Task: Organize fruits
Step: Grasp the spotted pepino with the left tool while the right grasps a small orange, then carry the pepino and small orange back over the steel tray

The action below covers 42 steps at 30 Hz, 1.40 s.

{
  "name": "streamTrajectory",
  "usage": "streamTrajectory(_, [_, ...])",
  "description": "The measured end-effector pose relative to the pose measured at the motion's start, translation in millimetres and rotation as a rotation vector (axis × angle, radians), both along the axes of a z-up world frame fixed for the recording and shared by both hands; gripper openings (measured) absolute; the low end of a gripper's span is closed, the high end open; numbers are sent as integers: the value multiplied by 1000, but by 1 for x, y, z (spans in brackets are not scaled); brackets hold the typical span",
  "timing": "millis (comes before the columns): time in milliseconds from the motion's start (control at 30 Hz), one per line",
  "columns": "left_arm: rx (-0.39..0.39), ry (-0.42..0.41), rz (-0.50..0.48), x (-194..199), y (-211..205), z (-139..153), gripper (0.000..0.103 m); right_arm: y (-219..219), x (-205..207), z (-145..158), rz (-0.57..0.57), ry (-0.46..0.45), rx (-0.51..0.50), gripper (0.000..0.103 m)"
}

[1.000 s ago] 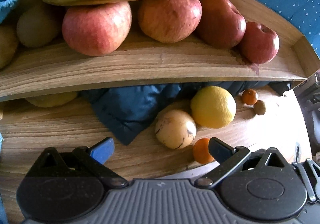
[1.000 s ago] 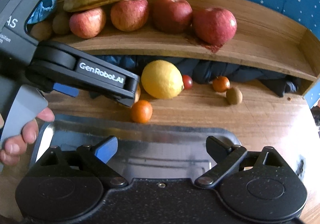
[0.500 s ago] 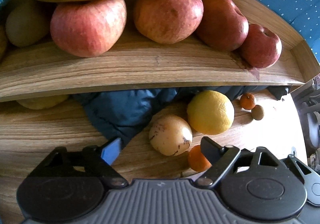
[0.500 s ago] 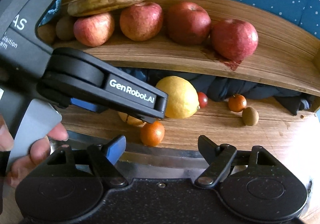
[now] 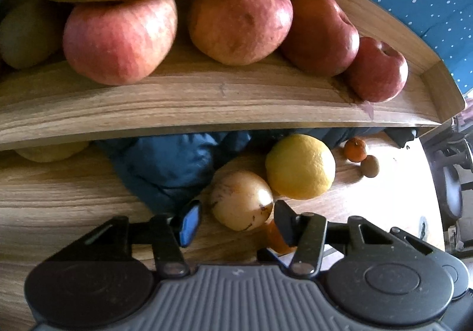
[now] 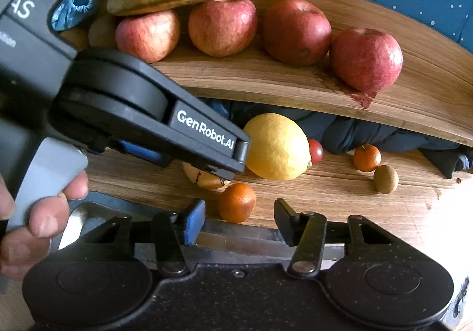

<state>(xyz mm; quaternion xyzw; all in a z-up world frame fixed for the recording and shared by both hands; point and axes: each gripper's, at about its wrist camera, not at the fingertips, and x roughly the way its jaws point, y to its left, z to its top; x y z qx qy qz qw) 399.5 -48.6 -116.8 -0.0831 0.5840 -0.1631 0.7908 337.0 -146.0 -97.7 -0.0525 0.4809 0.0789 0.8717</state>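
— Closing on the pale pear (image 5: 241,201) looks risky: the left gripper (image 5: 236,220) has its fingers apart on either side of the fruit, not yet touching, and the lemon (image 5: 300,167) sits right against the pear's far side.

— So a nudge could roll the lemon?

— I'd judge so, toward the small orange (image 5: 355,149) and kiwi (image 5: 369,166) nearer the bench's right edge. The pear is round and smooth, so a shallow pinch could also squirt it back into the blue cloth (image 5: 174,165) under the shelf (image 5: 207,100).

— And the right gripper (image 6: 239,221)?

— Fingers apart, empty, hovering at the bench's front edge over a metal tray (image 6: 266,242), with a mandarin (image 6: 237,202) just beyond.

— What can't you see?

— The left tool's body hides most of the pear in the right view. A yellowish fruit (image 5: 50,152) under the shelf's left end is cut off, and a red tomato (image 6: 315,151) peeks from behind the lemon.
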Motion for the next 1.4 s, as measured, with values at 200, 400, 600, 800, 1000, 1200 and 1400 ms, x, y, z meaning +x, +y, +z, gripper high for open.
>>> streamTrajectory(200, [1, -1, 6, 5, 0, -2, 59, 0, 2, -2, 9, 14, 0, 49])
streamTrajectory(400, [3, -3, 4, 8, 4, 0, 58, 0, 6, -4, 3, 21, 5, 49])
streamTrajectory(600, [3, -4, 5, 7, 3, -1, 57, -1, 9, -7, 2, 25, 11, 42])
streamTrajectory(800, [-4, -4, 1, 6, 2, -1, 51, 0, 10, -8, 5, 19, 17, 35])
streamTrajectory(1000, [-4, -6, 4, 4, 1, 0, 51, 0, 10, -7, 5, 15, 21, 30])
streamTrajectory(1200, [-8, -20, 8, -2, 3, 6, 51, -2, 7, -4, 11, 3, 24, 30])
streamTrajectory(1400, [-14, -36, 14, -9, 4, 15, 51, -3, -1, 3, 14, -14, 24, 30])
